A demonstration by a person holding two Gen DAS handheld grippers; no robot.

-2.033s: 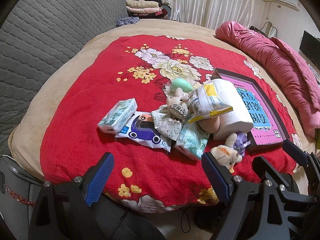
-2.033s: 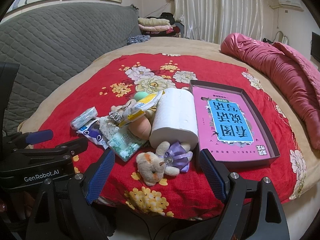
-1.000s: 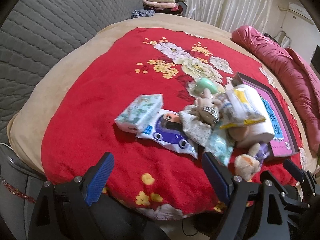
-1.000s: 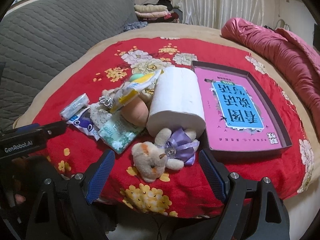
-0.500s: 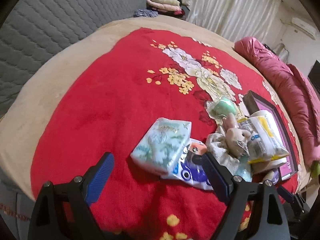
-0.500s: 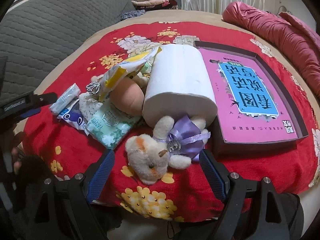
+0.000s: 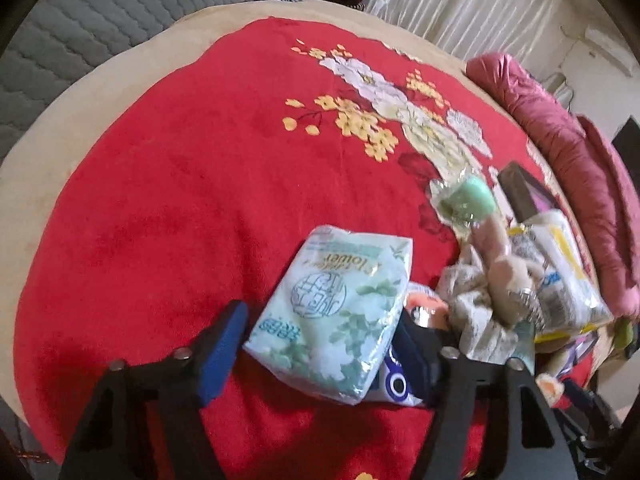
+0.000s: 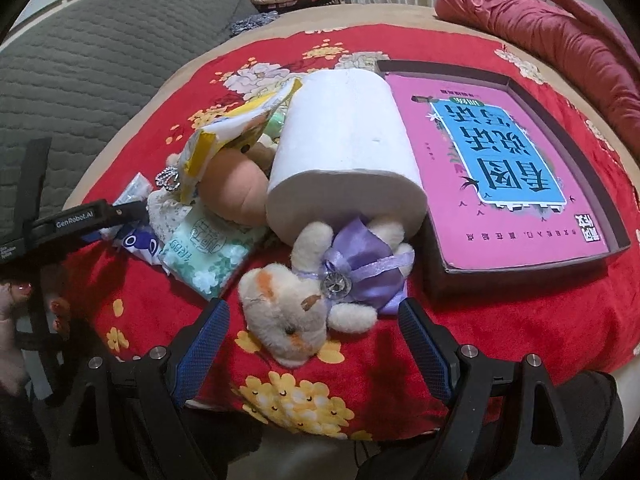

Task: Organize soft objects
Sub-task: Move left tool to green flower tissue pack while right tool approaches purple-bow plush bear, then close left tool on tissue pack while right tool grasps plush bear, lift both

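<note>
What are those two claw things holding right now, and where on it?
Nothing yet. The left gripper straddles the near end of the green tissue pack, its jaws just closing. The right gripper, open, frames the plush toy's head.

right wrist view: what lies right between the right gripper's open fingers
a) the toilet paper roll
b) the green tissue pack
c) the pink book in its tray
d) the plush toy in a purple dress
d: the plush toy in a purple dress lies on the red blanket between the spread fingers of the right gripper, untouched; the toilet paper roll lies beyond it.
</note>
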